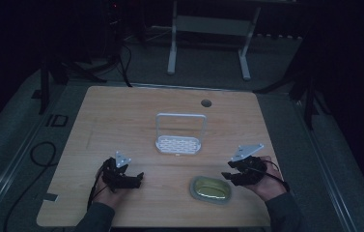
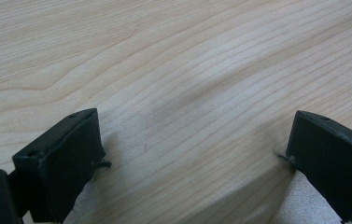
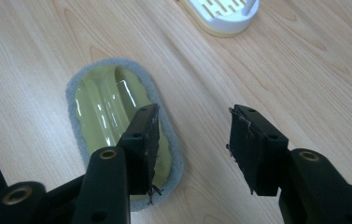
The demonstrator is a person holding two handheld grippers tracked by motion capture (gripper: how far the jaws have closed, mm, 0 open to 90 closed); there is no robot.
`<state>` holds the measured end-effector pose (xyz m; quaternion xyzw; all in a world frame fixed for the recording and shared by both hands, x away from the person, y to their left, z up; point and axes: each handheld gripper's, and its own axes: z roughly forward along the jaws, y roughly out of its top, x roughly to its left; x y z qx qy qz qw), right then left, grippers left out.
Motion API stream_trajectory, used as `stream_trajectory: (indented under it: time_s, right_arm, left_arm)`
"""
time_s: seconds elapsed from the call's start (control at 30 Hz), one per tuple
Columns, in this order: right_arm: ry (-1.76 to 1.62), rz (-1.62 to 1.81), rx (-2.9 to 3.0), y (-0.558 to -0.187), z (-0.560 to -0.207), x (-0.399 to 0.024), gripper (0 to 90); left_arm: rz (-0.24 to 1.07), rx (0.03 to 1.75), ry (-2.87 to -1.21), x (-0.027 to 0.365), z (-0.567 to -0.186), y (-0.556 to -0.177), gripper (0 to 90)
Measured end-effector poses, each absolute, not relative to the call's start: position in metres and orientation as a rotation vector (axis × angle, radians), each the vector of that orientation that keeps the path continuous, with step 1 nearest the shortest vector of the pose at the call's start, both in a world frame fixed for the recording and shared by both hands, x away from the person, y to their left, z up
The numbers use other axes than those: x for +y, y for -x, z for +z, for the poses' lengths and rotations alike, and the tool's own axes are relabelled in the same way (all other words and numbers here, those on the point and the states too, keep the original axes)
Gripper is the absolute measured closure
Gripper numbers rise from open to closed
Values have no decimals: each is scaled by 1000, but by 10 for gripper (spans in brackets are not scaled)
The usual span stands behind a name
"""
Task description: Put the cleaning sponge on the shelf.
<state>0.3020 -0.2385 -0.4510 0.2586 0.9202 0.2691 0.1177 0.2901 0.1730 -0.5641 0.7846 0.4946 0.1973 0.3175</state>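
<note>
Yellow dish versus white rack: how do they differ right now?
The yellow dish is a low oval with a grey rim; the white rack has a slotted base and a tall upright handle. The dish lies beside the right gripper; the rack stands farther back, mid-table. Both rest on the wooden table, ungripped.

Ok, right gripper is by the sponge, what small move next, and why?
Probably ease the right gripper a little toward the sponge so its edge comes between the jaws. The jaws stand open with only bare table between them; one jaw hangs over the sponge's rim, the other beside it. The left gripper is open over bare wood, so it need not move.
</note>
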Motion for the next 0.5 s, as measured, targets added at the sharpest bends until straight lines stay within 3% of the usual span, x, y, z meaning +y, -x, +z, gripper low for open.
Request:
stream_trajectory:
  time_s: [0.5]
  right_arm:
    - [-608, 670, 2788, -304, -442, -216, 543]
  left_arm:
    - [519, 1302, -2064, 173, -564, -290, 35]
